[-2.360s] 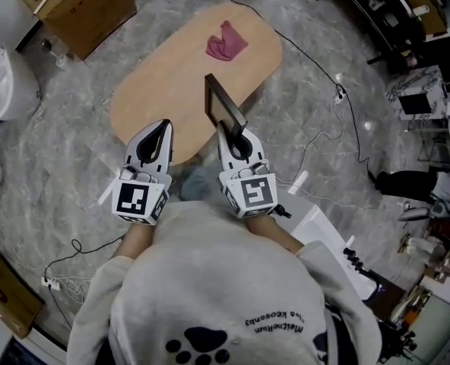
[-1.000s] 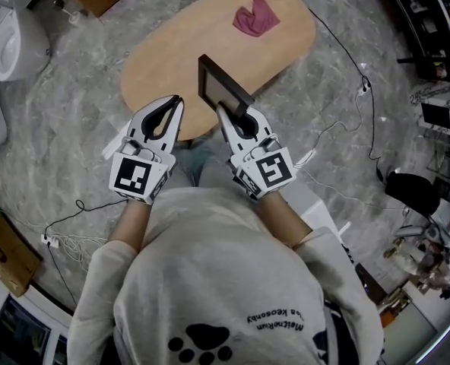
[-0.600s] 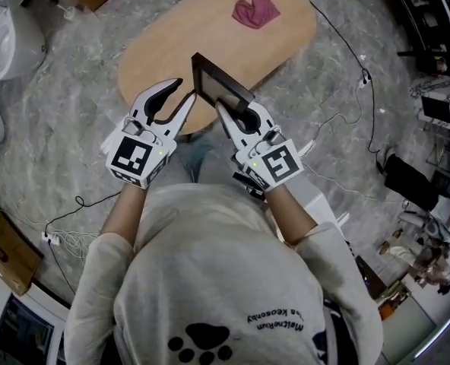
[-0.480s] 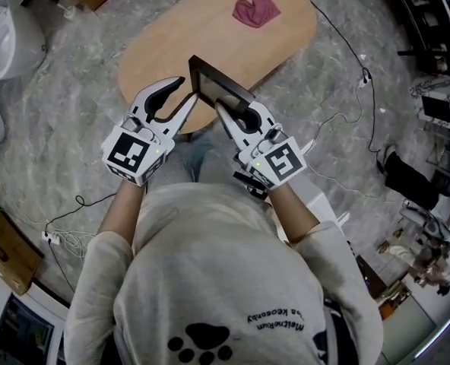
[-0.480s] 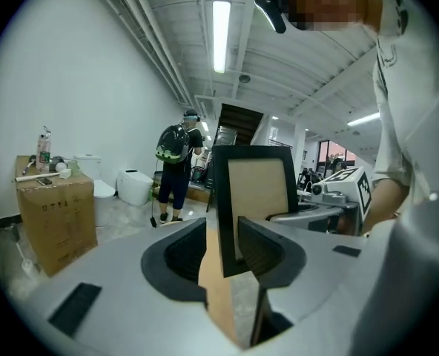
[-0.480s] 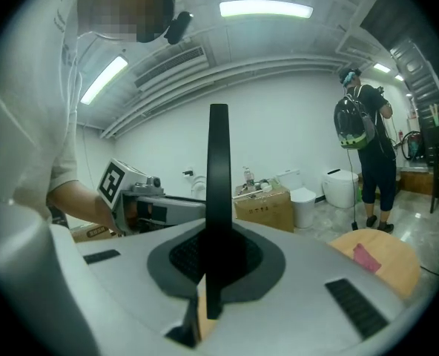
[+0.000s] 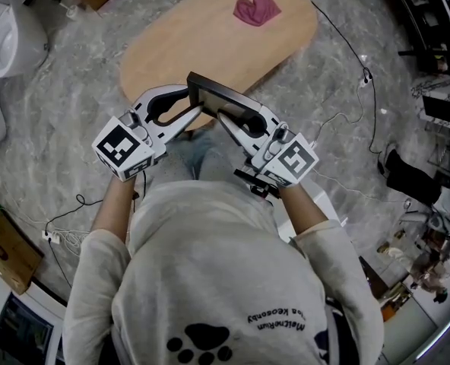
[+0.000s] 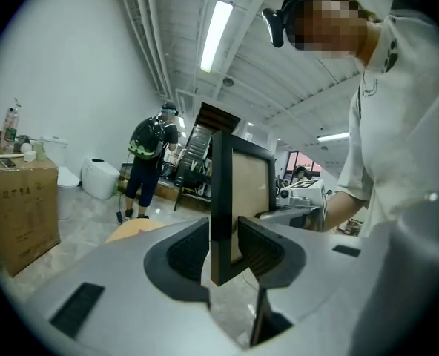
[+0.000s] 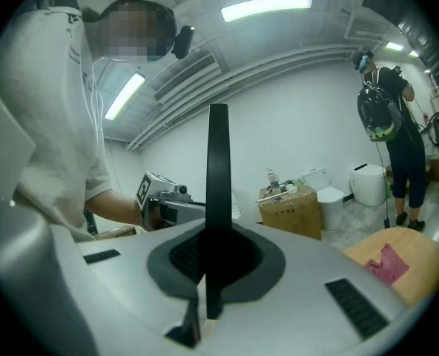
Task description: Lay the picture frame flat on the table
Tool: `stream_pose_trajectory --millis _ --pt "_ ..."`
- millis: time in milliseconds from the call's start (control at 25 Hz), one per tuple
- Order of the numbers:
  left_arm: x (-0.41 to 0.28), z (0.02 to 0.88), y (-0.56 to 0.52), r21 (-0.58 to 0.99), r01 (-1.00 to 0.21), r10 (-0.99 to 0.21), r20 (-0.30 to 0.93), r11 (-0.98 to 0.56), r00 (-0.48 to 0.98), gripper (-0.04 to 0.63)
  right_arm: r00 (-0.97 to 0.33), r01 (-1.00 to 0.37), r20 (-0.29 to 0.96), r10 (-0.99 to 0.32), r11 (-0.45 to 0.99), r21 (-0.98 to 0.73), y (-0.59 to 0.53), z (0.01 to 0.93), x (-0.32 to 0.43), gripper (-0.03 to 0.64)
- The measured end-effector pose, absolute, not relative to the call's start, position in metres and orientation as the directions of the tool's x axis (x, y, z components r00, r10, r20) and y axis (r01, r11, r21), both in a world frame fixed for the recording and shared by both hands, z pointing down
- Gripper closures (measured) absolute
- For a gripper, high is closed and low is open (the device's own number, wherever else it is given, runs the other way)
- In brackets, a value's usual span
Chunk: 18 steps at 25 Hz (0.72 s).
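The picture frame [image 7: 223,97] stands on edge in the air over the tabletop's [image 7: 210,33] 6 o'clock rim, pinched by the right claw [image 7: 225,117]. The left claw [image 7: 188,105], jaws just opened wide, straddles its edge without pressing. Laying it flat remains.

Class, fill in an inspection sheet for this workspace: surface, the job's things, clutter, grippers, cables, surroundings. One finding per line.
Surface: oval table, light wood.
Job's things: picture frame, held on edge in the air over the table's near end, not yet flat.
Clutter: pink cloth at the table's far end.
Grippers: right gripper shut on the frame's edge. Left gripper open; its jaws have just been opening, and the frame's corner is between them, unpressed.
Cables: black cable on the floor right of the table; white cable at lower left.
Surroundings: marbled floor; cardboard box; person with backpack standing.
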State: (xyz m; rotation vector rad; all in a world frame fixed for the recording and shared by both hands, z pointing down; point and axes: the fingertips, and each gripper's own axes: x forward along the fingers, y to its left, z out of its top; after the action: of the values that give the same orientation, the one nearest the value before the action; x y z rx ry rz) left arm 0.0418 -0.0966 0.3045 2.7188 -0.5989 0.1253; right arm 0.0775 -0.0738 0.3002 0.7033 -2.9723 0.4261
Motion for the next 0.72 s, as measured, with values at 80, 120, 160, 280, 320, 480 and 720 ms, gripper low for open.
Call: stream_pose_trajectory --millis 80,120,160,280,320,480,720 --pt "0.044 0.301 -0.09 0.317 -0.397 -0.366 0.154 -0.862 0.918 0.479 -0.907 -0.421 0.108 -0.407 0.871 -0.254 -0.069 0.297 0.078 0.598" --pt "0.044 0.3 -0.086 0.31 -0.393 -0.363 0.152 -0.865 0.919 0.488 -0.91 -0.414 0.105 -0.4 0.875 -0.25 -0.066 0.297 0.078 0.598" --pt "0.044 0.3 -0.083 0.304 -0.394 -0.365 0.15 -0.867 0.919 0.494 -0.912 -0.41 0.103 -0.397 0.879 -0.244 -0.064 0.297 0.079 0.598" --pt "0.043 0.3 -0.079 0.296 -0.401 -0.374 0.147 -0.867 0.916 0.505 -0.909 -0.416 0.1 -0.404 0.88 -0.231 -0.061 0.297 0.079 0.595" --pt "0.042 0.299 -0.078 0.292 -0.404 -0.376 0.149 -0.867 0.915 0.507 -0.908 -0.42 0.101 -0.407 0.878 -0.229 -0.061 0.297 0.079 0.595" --pt "0.04 0.299 -0.08 0.273 -0.421 -0.389 0.167 -0.865 0.906 0.512 -0.891 -0.454 0.123 -0.437 0.865 -0.214 -0.067 0.299 0.078 0.573" --pt "0.034 0.301 -0.085 0.247 -0.452 -0.418 0.179 -0.857 0.89 0.514 -0.826 -0.562 0.162 -0.539 0.806 -0.185 -0.08 0.304 0.079 0.511"
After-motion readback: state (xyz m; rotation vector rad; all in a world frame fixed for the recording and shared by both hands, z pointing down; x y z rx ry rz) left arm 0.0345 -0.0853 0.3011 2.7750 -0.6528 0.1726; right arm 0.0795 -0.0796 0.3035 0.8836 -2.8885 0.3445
